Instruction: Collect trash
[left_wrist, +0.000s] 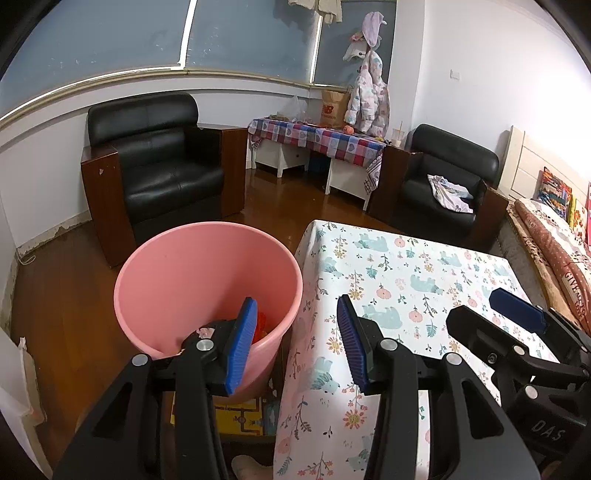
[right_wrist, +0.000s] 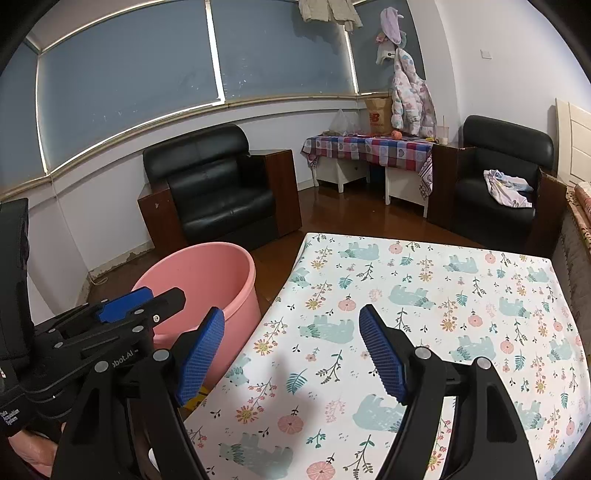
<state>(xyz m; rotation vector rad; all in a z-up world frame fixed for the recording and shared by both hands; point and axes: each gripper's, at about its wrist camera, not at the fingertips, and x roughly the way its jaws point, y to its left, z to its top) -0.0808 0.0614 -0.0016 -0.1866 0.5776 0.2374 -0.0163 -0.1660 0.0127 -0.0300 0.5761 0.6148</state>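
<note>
Desk (right_wrist: 424, 295) shows no trash | pink bin (left_wrist: 207, 258) holds something orange | left gripper (left_wrist: 297, 343) and right gripper (right_wrist: 291, 354) agape, empty | collecting looks near finished

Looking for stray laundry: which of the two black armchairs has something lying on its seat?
The right armchair, beside the checkered-cloth table, has a crumpled light cloth on its seat. The left armchair's seat is bare.

From my remote seat I see a black armchair (left_wrist: 159, 162) at upper left, a checked-cloth side table (left_wrist: 317, 138) at upper centre (a padded jacket (left_wrist: 369, 99) hangs above it), and a second armchair (left_wrist: 447, 177) holding crumpled cloth (left_wrist: 448, 192).
</note>
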